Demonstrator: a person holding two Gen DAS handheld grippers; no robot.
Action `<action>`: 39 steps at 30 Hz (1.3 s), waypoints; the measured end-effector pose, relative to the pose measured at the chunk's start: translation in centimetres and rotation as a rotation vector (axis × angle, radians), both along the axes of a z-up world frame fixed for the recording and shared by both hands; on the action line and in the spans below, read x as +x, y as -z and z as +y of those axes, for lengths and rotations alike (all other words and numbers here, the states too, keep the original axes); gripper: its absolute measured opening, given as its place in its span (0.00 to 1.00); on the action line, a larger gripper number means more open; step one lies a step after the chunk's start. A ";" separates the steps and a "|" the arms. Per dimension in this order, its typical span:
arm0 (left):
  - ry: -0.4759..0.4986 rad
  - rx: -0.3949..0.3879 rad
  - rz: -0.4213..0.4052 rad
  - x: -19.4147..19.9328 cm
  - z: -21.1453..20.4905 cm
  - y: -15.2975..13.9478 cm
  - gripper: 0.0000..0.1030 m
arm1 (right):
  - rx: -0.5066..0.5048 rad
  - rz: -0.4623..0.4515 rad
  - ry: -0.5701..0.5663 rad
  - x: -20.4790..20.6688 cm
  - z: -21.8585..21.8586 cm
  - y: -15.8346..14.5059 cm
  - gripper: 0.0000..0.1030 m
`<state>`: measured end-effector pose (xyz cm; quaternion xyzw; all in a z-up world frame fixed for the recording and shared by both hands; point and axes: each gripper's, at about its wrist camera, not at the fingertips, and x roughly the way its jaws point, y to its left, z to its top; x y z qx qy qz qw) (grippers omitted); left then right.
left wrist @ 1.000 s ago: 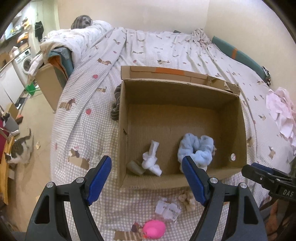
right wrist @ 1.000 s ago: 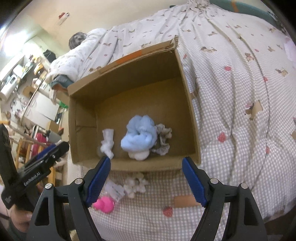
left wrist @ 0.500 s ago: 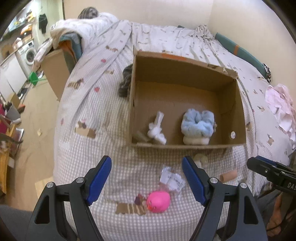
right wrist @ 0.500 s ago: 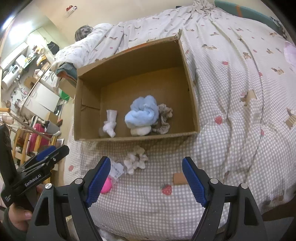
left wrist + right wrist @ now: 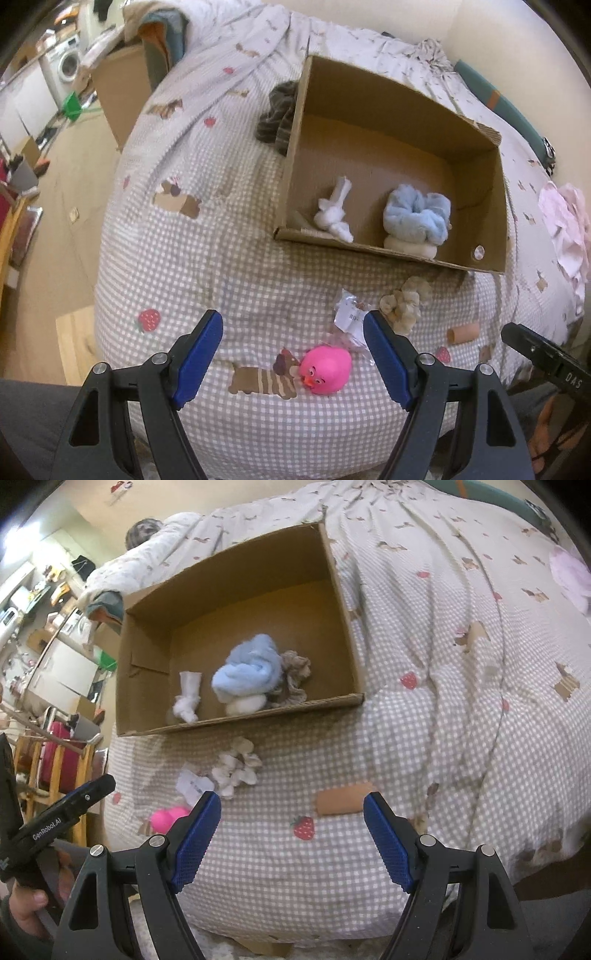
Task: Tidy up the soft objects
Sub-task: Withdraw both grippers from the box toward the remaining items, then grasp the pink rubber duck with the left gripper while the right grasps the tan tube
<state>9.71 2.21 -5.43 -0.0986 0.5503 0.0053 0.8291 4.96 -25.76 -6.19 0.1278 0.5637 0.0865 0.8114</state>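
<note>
left wrist view: left claw (image 5: 293,352) wide over pink duck (image 5: 327,370); right claw (image 5: 291,830) wide, empty.

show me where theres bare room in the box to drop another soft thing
Free: the far half of the cardboard box floor, behind the white knotted cloth and blue fluffy bundle. Crowded: the near wall, where both sit with a beige scrunchie.

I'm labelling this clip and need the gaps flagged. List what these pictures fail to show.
- Pink duck: right wrist view, partly behind the right claw's left finger.
- Beige scrunchie in the box: right wrist view, half behind the blue fluffy bundle; in the left wrist view, almost entirely hidden.
- Small packet's label: left wrist view, print too small to read.
- Dark knit item: left wrist view, partly behind the cardboard box wall.
</note>
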 end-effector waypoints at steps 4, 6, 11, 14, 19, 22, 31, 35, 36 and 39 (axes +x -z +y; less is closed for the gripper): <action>0.037 -0.050 0.083 0.3 -1.0 2.1 0.74 | -0.006 0.005 0.007 0.2 -0.1 0.2 0.82; 0.057 -0.056 0.129 0.3 -1.8 3.2 0.74 | -0.009 0.012 0.005 0.3 0.1 0.4 0.82; 0.084 -0.011 0.199 0.4 -3.3 5.0 0.70 | -0.019 0.032 0.000 0.6 0.1 0.9 0.82; 0.087 -0.037 0.233 0.4 -3.3 5.8 0.47 | -0.016 0.058 0.030 0.9 -0.6 1.5 0.82; 0.080 -0.040 0.261 0.2 -3.3 6.6 0.26 | 0.032 0.083 0.110 1.2 -2.5 1.9 0.82; 0.083 -0.037 0.232 -0.1 -3.0 5.5 0.26 | 0.054 0.094 0.145 1.4 -3.3 2.1 0.82; 0.060 -0.003 0.089 -1.3 -1.5 0.8 0.26 | 0.071 0.120 0.163 1.9 -4.8 2.4 0.82; 0.035 -0.014 0.083 -0.4 -1.0 0.2 0.26 | -0.055 0.122 0.024 2.7 -1.5 3.2 0.73; 0.034 -0.009 0.082 -0.3 -0.9 0.2 0.26 | -0.090 0.129 -0.009 2.9 -0.7 3.5 0.66; 0.036 -0.016 0.092 0.0 -0.9 0.5 0.26 | -0.175 0.179 -0.079 3.4 0.8 5.2 0.51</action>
